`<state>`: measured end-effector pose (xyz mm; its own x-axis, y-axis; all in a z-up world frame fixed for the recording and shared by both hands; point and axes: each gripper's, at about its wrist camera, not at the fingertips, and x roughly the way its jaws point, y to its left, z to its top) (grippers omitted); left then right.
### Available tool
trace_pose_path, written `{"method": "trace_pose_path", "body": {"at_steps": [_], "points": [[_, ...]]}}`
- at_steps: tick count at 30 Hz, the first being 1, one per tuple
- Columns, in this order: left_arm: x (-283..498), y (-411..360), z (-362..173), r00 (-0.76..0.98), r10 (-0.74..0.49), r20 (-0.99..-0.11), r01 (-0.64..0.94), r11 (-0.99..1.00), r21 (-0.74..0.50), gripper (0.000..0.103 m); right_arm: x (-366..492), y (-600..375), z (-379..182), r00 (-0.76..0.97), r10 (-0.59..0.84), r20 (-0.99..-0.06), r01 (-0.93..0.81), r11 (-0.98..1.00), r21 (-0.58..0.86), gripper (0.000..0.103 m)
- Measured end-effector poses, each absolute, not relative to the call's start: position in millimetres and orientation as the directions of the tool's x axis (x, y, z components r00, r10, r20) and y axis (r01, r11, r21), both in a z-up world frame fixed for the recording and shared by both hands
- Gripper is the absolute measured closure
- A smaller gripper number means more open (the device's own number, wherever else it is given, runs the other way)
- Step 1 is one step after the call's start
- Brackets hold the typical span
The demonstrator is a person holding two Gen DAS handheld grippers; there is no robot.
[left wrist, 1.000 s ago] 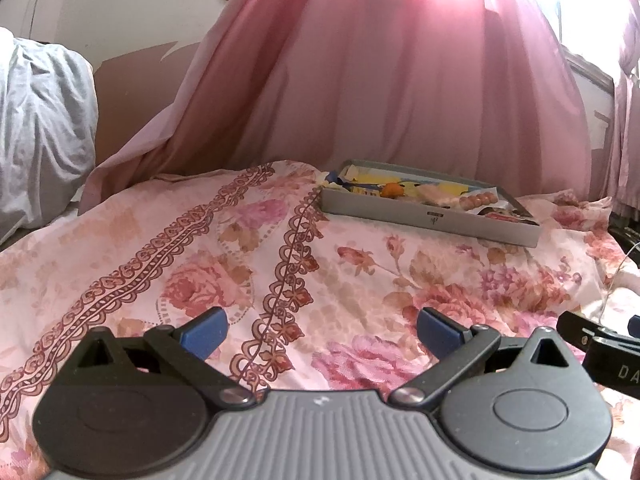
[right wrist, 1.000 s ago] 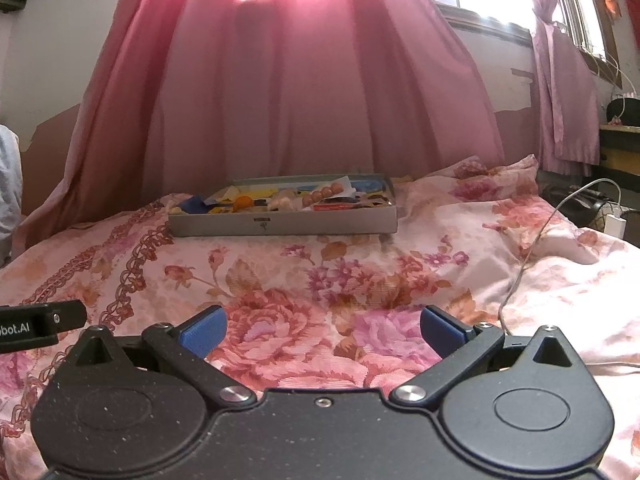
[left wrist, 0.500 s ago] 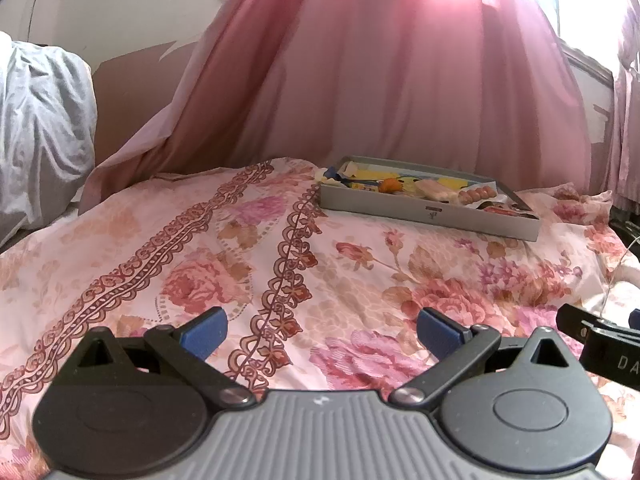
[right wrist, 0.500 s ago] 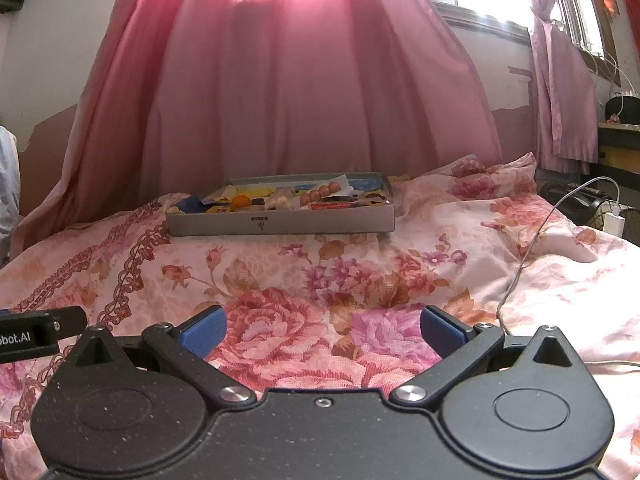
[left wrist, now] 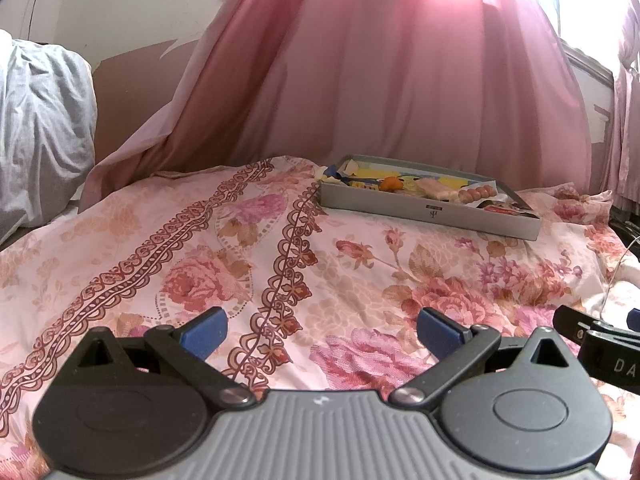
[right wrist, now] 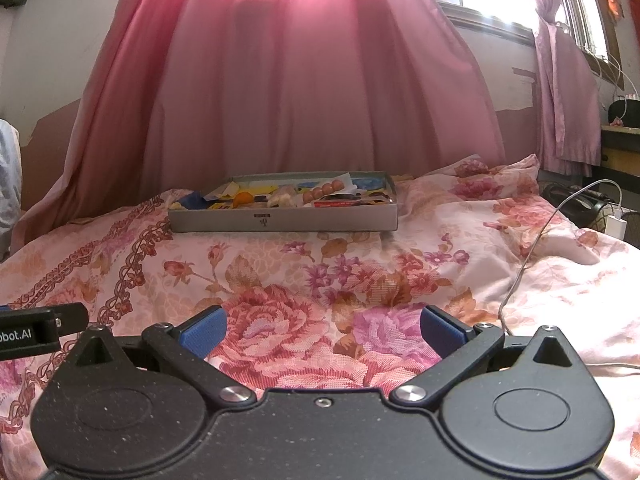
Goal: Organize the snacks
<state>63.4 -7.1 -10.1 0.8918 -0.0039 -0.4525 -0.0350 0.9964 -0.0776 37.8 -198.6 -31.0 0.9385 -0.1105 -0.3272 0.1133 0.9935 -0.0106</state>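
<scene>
One grey tray (right wrist: 320,218) of snacks (right wrist: 324,190), two hand-held grippers, both spread

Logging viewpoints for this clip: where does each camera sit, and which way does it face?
Left wrist: on the left tongs, open, low over the floral bedspread, facing the grey snack tray ahead-right.
Right wrist: on the right tongs, open, facing the tray straight ahead; white cable to the right.
Shared: tray, bedspread, pink curtain; each view catches the other tongs' edge.

Snacks (right wrist: 304,198) in the grey tray (right wrist: 280,220) too small to identify; white cable (right wrist: 532,240) running off-frame.
</scene>
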Motion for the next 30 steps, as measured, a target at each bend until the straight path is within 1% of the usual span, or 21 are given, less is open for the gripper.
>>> {"method": "trace_pose_path", "body": {"at_steps": [30], "points": [[62.7, -5.6, -11.9, 0.891, 0.0, -0.454, -0.04, 0.996, -0.078, 0.001, 38.6, -197.7, -32.3, 0.937, -0.111, -0.331, 0.113, 0.994, -0.013, 0.001]]}}
